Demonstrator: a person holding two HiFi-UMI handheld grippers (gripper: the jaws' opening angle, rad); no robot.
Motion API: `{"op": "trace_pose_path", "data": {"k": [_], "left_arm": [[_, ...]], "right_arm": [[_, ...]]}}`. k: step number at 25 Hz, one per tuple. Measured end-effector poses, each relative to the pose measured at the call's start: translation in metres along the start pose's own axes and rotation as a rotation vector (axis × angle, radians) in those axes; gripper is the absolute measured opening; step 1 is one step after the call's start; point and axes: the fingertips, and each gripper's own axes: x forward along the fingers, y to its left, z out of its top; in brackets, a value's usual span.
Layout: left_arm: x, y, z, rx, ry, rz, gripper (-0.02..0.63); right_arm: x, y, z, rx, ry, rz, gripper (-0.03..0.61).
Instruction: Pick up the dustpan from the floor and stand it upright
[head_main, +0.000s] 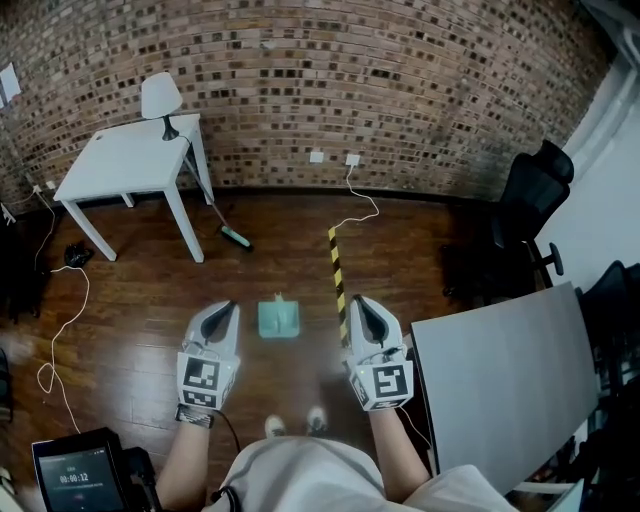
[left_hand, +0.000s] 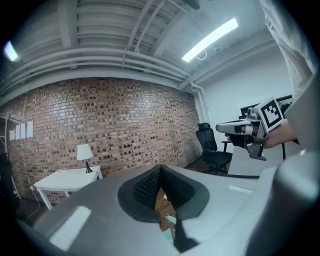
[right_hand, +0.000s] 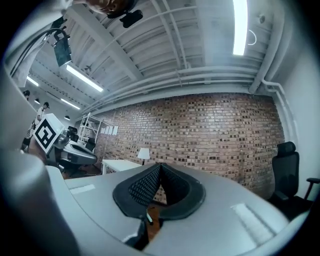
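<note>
Hovering closed and empty, left gripper (head_main: 224, 310) and right gripper (head_main: 361, 305).

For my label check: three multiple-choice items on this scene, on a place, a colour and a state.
1. The small teal plastic dustpan lies: A on the white table; B on the wooden floor; C on the black chair.
2. The table lamp's shade is: A white; B red; C green.
3. The left gripper and right gripper are: A open; B shut, empty; C holding the dustpan.
Answers: B, it lies on the floorboards; A, the shade shows white; B, jaws meet in both gripper views.
</note>
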Motion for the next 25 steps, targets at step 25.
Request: {"op": "trace_pose_path", "data": {"k": [25], "left_arm": [[-0.315, -0.238, 0.022, 0.042, -0.063, 0.035, 0.002]], "right_arm": [[-0.381, 0.068, 0.065, 0.033, -0.056, 0.049, 0.014]]}}
